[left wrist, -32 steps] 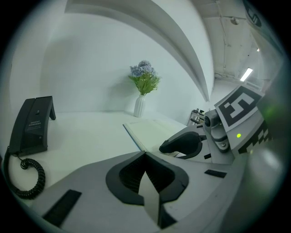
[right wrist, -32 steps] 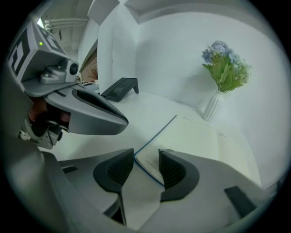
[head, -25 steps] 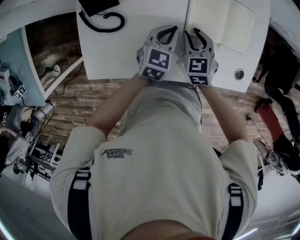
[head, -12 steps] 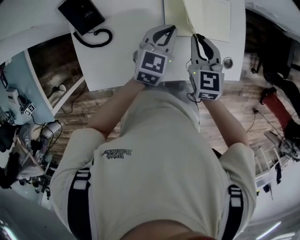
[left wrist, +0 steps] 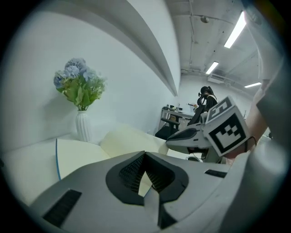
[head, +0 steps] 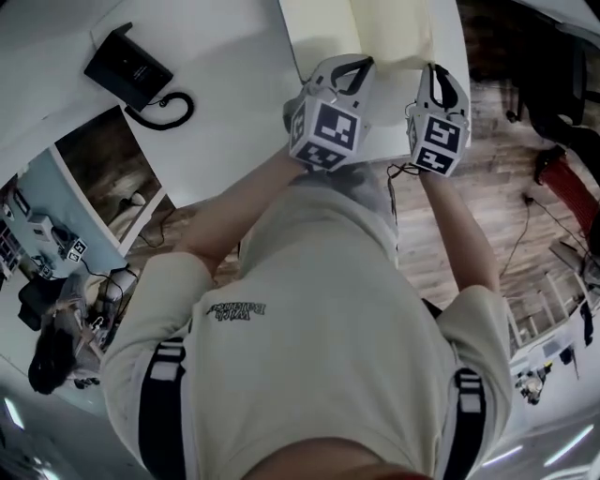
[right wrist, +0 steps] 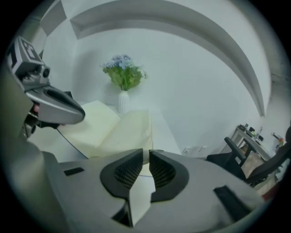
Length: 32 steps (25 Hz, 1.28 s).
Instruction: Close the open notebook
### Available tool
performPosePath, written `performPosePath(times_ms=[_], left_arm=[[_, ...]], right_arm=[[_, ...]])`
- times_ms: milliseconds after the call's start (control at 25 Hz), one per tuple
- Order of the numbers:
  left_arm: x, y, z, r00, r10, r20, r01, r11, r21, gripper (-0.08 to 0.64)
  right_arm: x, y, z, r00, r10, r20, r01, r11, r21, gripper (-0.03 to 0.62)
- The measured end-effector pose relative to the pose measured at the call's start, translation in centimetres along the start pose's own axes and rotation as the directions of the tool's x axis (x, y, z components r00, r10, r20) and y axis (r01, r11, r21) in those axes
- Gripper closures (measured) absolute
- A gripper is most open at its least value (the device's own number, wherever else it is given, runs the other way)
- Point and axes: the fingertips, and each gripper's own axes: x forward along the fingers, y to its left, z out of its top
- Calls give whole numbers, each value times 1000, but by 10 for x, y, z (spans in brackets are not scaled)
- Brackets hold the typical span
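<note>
The open cream-paged notebook (head: 319,28) is seen on the white desk (head: 234,94) at twelve o'clock. Its right half is lifted, pinched at the edge by the right gripper (head: 433,67), whose jaws have just been eased slightly apart. The left gripper (head: 354,62) is clenched on nothing. Closing is judged begun; folding over toward eleven o'clock is left.

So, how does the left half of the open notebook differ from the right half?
Pose: the left half lies flat on the white table, while the right half is raised off it and bows. Edge: the left half shows a thin blue border along its outer side in the left gripper view; I see none on the right half. Both are cream, blank and joined at the spine.
</note>
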Motion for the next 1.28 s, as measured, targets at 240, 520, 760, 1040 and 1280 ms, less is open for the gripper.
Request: performPosePath(times_ms=[240, 520, 760, 1040, 1280], left_arm=[[15, -3, -9, 1000, 9, -20, -9, 1000, -7, 546], [-40, 23, 14, 992, 110, 57, -109, 994, -26, 546], [-88, 54, -6, 974, 223, 42, -220, 973, -72, 546], [-107, 62, -35, 962, 271, 6, -269, 956, -116, 546], [-99, 49, -7, 973, 224, 52, -219, 972, -87, 546]], right_arm=[[29, -5, -29, 997, 30, -69, -31, 999, -12, 574], [-29, 85, 70, 919, 346, 191, -327, 937, -127, 523], [-60, 189, 77, 827, 540, 157, -380, 743, -551, 442], [-46, 207, 67, 835, 532, 141, -391, 754, -528, 565], [-61, 151, 85, 865, 433, 253, -368, 891, -266, 580]])
